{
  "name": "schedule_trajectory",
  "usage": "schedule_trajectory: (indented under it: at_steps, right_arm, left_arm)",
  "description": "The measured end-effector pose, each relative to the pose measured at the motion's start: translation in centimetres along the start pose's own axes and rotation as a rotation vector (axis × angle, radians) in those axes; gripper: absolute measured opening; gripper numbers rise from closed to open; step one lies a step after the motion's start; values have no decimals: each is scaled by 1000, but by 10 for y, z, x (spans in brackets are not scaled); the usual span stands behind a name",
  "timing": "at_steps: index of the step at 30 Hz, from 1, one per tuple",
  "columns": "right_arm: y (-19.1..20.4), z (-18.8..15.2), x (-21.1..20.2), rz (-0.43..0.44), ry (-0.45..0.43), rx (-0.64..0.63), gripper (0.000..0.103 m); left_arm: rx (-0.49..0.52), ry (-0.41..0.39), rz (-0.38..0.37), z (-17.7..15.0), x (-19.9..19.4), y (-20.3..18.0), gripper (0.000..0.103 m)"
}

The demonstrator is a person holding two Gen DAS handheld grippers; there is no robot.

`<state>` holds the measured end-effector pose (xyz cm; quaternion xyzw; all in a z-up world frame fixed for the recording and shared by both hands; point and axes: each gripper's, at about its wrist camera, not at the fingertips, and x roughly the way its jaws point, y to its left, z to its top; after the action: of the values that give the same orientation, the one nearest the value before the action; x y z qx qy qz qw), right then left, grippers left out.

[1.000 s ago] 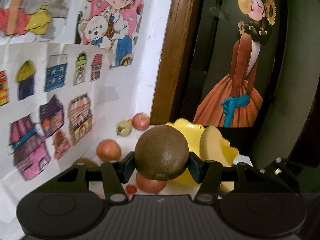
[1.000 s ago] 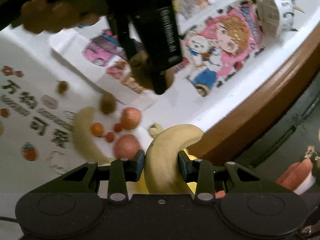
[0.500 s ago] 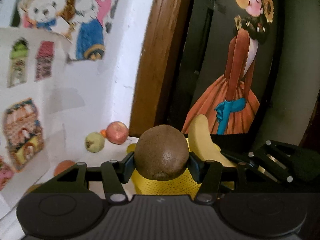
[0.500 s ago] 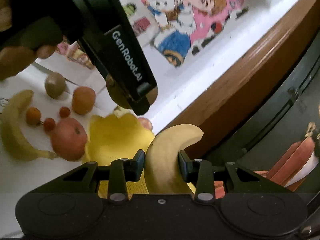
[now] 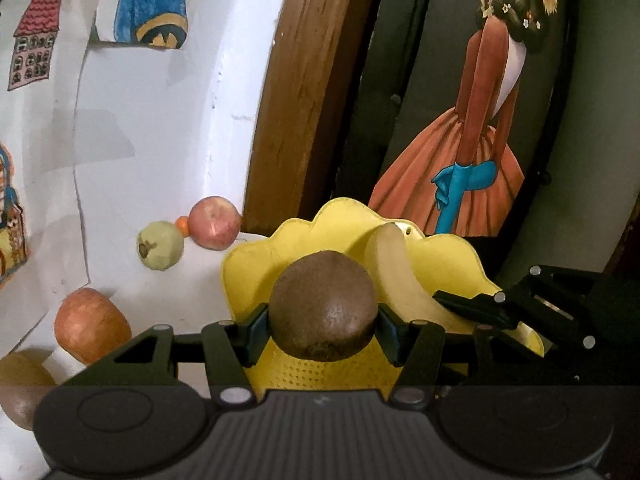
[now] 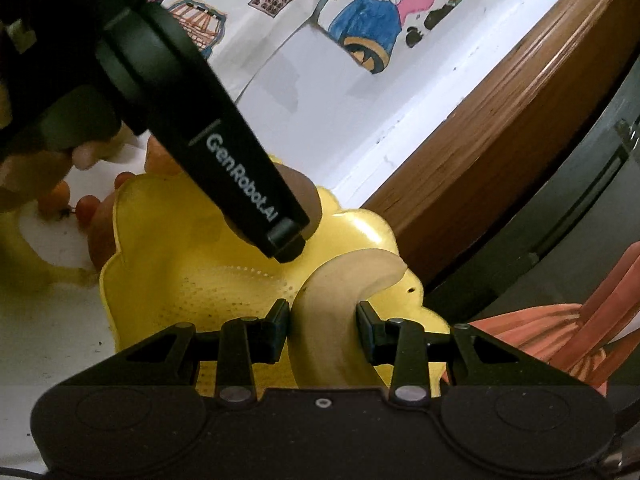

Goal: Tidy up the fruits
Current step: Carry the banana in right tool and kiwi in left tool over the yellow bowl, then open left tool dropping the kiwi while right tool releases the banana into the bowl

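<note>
Kiwi (image 5: 323, 309) and banana (image 6: 332, 320), each clamped in jaws above the yellow basket (image 6: 168, 264).

Left gripper (image 5: 323, 326) grips the kiwi; right gripper (image 6: 323, 332) grips the banana at the basket's 3 o'clock side. Apples (image 5: 215, 222) lie on the white worktop (image 5: 168, 160) toward 10 o'clock.

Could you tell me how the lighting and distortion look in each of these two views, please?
Left wrist: dim overall, fisheye bows the wooden frame, kiwi fairly sharp. Right wrist: bright white surface, left gripper dark against it, banana shaded, corners vignetted.
</note>
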<state>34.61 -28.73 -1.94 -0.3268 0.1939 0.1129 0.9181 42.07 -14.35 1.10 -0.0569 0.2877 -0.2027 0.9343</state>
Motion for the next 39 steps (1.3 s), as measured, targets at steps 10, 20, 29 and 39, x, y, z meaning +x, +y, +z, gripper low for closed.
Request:
schedule_trajectory:
  at_steps: [10,20,29,39]
  right_arm:
    - [-12,10,11,77,45,5,38]
    - [-21,12,16,117,63,31,38]
    - [-26,13,19,132,74,34,43]
    - [-30,18,17,102,51,41,49]
  left_arm:
    - [-4,33,-7,3,9,-4,60]
    - [-10,43,-5,4,12,-6,60]
    - [-1,45,-2,5,13,-8,60]
    - [-41,-4,-26,10,5,-2,62]
